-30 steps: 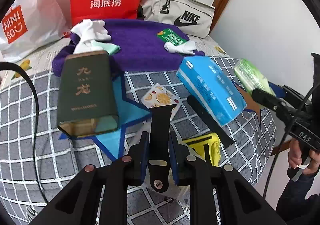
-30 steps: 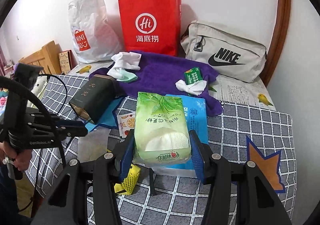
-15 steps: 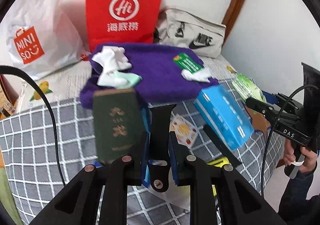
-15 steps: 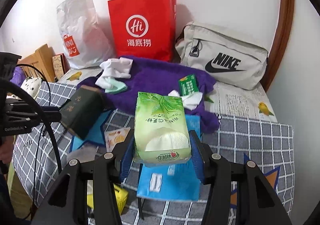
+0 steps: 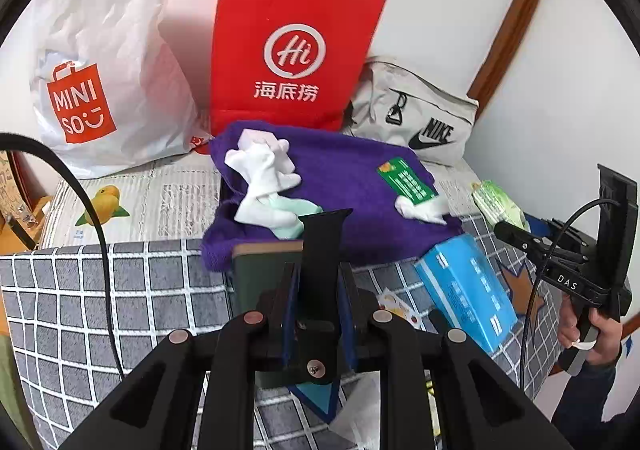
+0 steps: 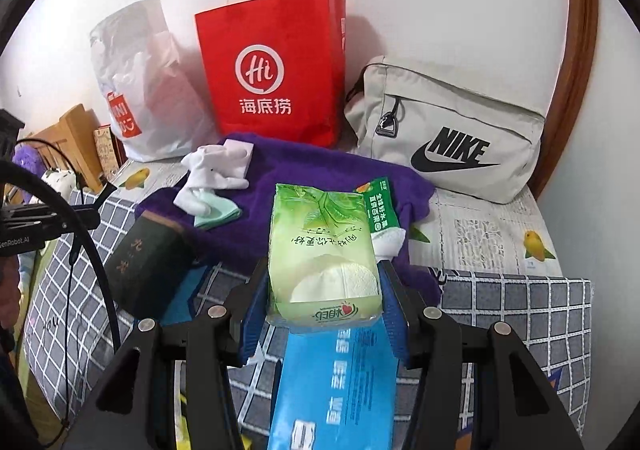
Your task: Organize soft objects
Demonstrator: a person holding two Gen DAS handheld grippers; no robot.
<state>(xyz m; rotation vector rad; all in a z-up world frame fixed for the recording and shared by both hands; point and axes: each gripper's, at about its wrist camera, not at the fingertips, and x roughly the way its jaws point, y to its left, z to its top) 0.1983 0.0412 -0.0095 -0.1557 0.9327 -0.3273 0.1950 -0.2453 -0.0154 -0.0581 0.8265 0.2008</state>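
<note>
My left gripper (image 5: 318, 270) is shut on a black strap (image 5: 322, 238) that sticks up between its pads, above a dark green box (image 5: 256, 274). My right gripper (image 6: 323, 270) is shut on a green tissue pack (image 6: 320, 246), held over a blue tissue pack (image 6: 336, 382). Behind them a purple towel (image 5: 348, 178) lies on the bed with white socks (image 5: 262, 178) and a green packet (image 5: 406, 180) on it. In the left wrist view the right gripper (image 5: 520, 234) comes in from the right with the green pack (image 5: 498, 204).
A red paper bag (image 6: 276, 70), a white Miniso bag (image 5: 104, 90) and a grey Nike bag (image 6: 448, 130) stand against the wall at the back. The checked blanket (image 5: 120, 282) covers the bed front. A person's hand (image 5: 592, 334) holds the right gripper's handle.
Both grippers have moved toward the bags at the back, each keeping its hold. The left one has also risen, and the dark green box now lies right under it.
</note>
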